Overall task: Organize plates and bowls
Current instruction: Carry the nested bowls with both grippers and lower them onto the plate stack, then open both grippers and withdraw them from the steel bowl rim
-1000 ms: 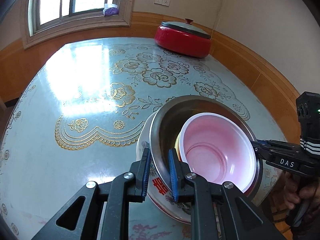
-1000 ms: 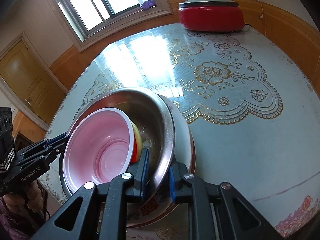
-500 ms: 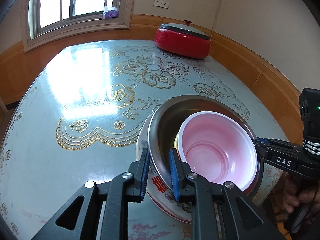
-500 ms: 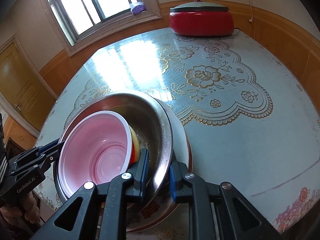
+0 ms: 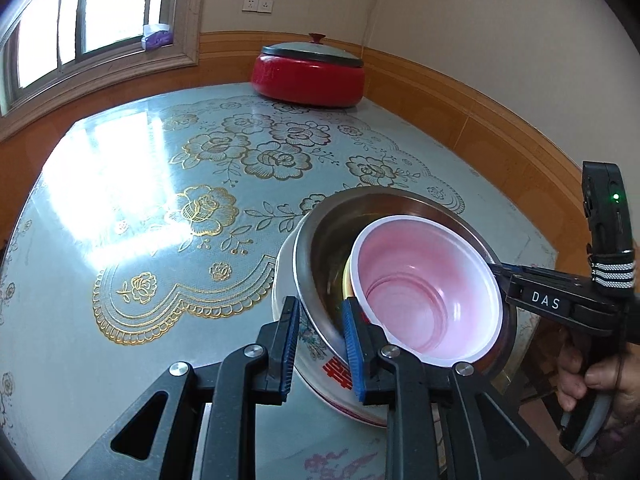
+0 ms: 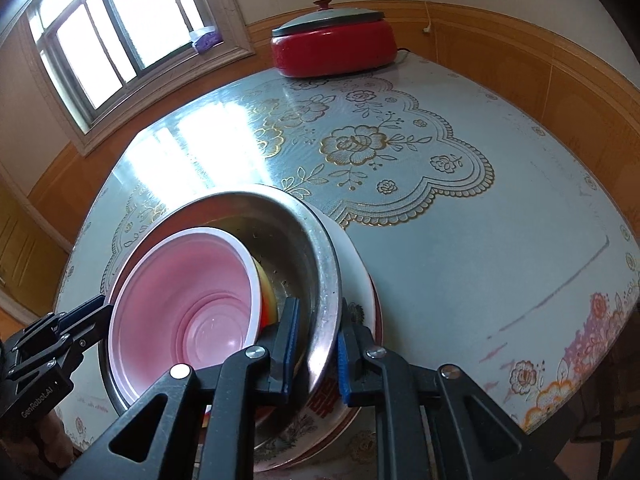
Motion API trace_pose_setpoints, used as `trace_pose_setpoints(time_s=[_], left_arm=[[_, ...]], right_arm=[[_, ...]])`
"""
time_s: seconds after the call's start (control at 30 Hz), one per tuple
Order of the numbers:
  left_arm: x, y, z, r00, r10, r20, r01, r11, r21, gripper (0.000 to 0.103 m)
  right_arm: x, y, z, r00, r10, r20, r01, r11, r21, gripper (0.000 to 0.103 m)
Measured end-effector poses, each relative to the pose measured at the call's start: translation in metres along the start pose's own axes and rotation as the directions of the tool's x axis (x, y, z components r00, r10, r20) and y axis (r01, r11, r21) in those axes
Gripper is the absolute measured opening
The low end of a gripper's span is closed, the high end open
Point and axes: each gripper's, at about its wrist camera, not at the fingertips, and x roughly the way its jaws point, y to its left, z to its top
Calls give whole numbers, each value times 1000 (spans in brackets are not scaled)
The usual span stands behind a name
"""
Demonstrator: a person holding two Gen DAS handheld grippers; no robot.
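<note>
A nested stack is held up off the table: a pink plastic bowl (image 5: 428, 292) sits inside a steel bowl (image 5: 320, 248), with a yellow rim (image 5: 346, 280) between them, all in a white patterned enamel bowl (image 5: 316, 344). My left gripper (image 5: 318, 354) is shut on the steel bowl's near rim. My right gripper (image 6: 314, 354) is shut on the opposite rim of the steel bowl (image 6: 320, 280); it also shows in the left wrist view (image 5: 500, 270). The pink bowl (image 6: 180, 304) leans toward the left gripper (image 6: 100, 312).
A red electric pot (image 5: 308, 72) with a grey lid stands at the table's far edge near the wall. The round table (image 5: 140, 184) has a glossy blue cloth with gold flowers. Wooden wall panelling (image 5: 480, 120) runs close behind it.
The bowl stack has risen and tilted a little between both grippers; the table has dropped away in both views. Both grips are unchanged.
</note>
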Motion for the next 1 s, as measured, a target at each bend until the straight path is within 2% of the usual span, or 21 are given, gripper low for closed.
trace_pose_setpoints(time_s=[0.17,0.3,0.57,0.7,1.0], left_arm=[[4,2,3,998,-58,-9,58,996,63,25],[4,5,4,996,-87,-11,88,992,87,25],[-6,20,2,988,-156,-5,156,985,72,31],[-16,34,-3,989,-150,13,149,986,68,35],[-26,55,-30,995,-102,-9,102,993,67,38]], right_arm=[[-4,-2,-1,1000,-30,3,30,997,71,15],[-16,-7,-4,997,-57,42,50,988,143,27],[-51,-6,-36,988,-83,127,50,968,247,27],[-64,6,-59,982,-102,157,60,965,254,28],[-62,36,-108,979,-154,131,113,955,274,30]])
